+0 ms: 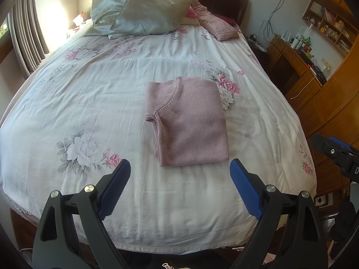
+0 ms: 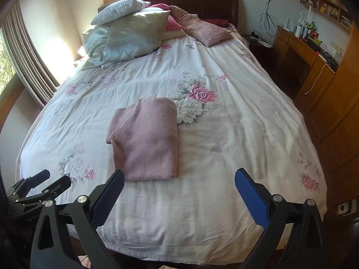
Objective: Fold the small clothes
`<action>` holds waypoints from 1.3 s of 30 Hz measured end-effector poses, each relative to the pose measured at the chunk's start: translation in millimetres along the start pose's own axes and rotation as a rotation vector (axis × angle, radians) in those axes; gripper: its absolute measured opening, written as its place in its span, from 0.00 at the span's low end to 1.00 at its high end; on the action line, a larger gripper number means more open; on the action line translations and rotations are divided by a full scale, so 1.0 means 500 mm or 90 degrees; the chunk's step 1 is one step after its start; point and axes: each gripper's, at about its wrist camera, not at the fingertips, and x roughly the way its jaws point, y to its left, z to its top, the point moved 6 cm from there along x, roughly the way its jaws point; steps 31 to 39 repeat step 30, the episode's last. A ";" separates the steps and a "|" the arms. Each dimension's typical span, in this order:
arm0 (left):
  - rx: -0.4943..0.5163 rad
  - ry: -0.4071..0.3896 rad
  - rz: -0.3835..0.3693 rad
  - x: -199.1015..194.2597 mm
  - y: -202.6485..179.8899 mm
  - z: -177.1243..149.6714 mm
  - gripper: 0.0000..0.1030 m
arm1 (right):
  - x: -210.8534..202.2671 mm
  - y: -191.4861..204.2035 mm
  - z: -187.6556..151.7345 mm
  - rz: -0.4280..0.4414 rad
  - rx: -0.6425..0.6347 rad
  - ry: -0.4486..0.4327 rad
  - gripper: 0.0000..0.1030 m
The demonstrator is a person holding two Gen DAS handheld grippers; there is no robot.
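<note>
A pink knit sweater (image 1: 188, 121) lies folded into a neat rectangle on the white floral bedspread (image 1: 101, 103); the right wrist view shows the sweater (image 2: 145, 141) left of centre. My left gripper (image 1: 179, 168) is open, held just short of the sweater's near edge with nothing between its blue pads. My right gripper (image 2: 179, 179) is open too, above the bedspread (image 2: 235, 134) to the right of the sweater's near corner. In each view the other gripper shows at the edge, the right gripper (image 1: 336, 154) on the right and the left gripper (image 2: 51, 181) on the left.
Several pillows (image 1: 139, 11) are piled at the headboard. A wooden desk (image 2: 309, 60) and shelves with small items stand along the right wall. Curtains (image 1: 27, 38) hang at the left. The bed's foot edge (image 1: 168, 244) is right below my grippers.
</note>
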 end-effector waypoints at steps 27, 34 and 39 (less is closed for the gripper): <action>0.012 0.002 0.000 0.003 -0.001 -0.005 0.87 | 0.008 0.004 -0.004 -0.057 -0.030 -0.016 0.96; 0.012 0.001 0.000 0.003 -0.001 -0.004 0.87 | 0.003 0.002 -0.002 -0.059 -0.034 -0.022 0.96; 0.012 0.001 0.000 0.003 -0.001 -0.004 0.87 | 0.003 0.002 -0.002 -0.059 -0.034 -0.022 0.96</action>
